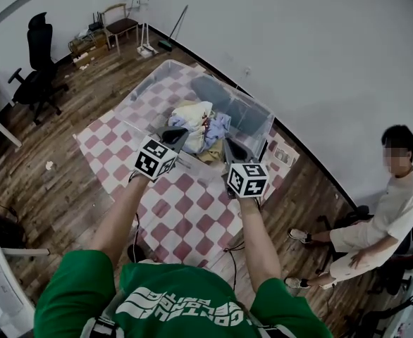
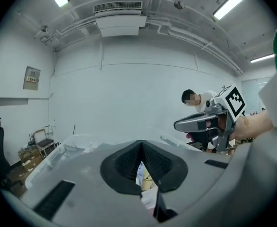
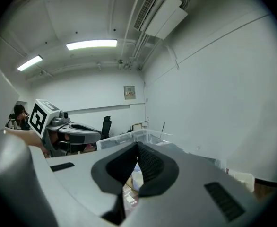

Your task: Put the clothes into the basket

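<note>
A clear plastic basket (image 1: 257, 115) stands on the checked mat (image 1: 185, 210) close to the wall. In it lies a heap of clothes (image 1: 196, 122), white, pale blue and tan. My left gripper (image 1: 173, 136) hovers over the basket's near edge, shut, with nothing between its pads. My right gripper (image 1: 235, 148) is level with it to the right, shut and empty too. In the left gripper view the jaws (image 2: 141, 142) meet at the tips, and the clothes (image 2: 143, 176) show through the gap below them. The right gripper view shows its jaws (image 3: 137, 144) touching above the basket rim (image 3: 129, 137).
A person (image 1: 386, 217) sits on the floor at the right by the wall. A black office chair (image 1: 37, 62) and a wooden chair (image 1: 118, 23) stand at the far left. A clear lid or second tub (image 1: 157, 83) lies behind the basket. A cable (image 1: 231, 248) runs across the mat.
</note>
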Demonstrator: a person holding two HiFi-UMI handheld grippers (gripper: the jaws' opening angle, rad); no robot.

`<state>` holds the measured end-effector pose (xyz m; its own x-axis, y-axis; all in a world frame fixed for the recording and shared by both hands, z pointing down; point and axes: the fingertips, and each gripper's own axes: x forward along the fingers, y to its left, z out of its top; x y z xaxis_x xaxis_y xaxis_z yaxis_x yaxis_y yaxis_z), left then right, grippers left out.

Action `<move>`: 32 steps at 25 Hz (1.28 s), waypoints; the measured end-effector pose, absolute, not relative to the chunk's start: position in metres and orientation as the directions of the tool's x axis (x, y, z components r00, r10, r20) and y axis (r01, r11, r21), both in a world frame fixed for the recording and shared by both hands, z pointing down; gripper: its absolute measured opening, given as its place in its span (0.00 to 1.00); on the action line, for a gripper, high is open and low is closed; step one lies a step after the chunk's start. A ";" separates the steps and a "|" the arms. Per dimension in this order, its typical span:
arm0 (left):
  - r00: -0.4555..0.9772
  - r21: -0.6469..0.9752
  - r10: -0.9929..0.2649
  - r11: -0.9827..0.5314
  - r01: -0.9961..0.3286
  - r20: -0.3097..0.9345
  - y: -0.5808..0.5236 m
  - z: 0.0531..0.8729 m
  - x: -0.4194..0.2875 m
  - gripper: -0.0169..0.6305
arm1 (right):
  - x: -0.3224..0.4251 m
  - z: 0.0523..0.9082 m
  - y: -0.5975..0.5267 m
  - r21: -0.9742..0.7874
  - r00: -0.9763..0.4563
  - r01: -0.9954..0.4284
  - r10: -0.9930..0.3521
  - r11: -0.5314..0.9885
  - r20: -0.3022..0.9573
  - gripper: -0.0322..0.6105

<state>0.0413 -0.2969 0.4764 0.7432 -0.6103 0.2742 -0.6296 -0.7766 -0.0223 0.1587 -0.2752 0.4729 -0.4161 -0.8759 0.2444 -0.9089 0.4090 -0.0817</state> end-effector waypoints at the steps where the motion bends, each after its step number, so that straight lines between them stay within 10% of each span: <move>1: 0.748 -0.011 -0.606 -0.779 -0.626 0.271 -0.287 0.478 0.039 0.03 | 0.157 0.474 -0.266 -0.087 -0.416 -0.909 -0.875 0.408 0.246 0.06; 32: 0.842 0.123 -0.487 -0.844 -0.522 0.232 -0.143 0.527 -0.002 0.03 | 0.115 0.545 -0.091 -0.175 -0.368 -0.928 -0.877 0.328 0.309 0.06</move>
<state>-0.0018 -0.1425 0.5271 0.8420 -0.4869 0.2321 -0.5220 -0.8441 0.1228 0.1154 -0.0906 0.5447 -0.3683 -0.8768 0.3091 -0.9283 0.3283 -0.1747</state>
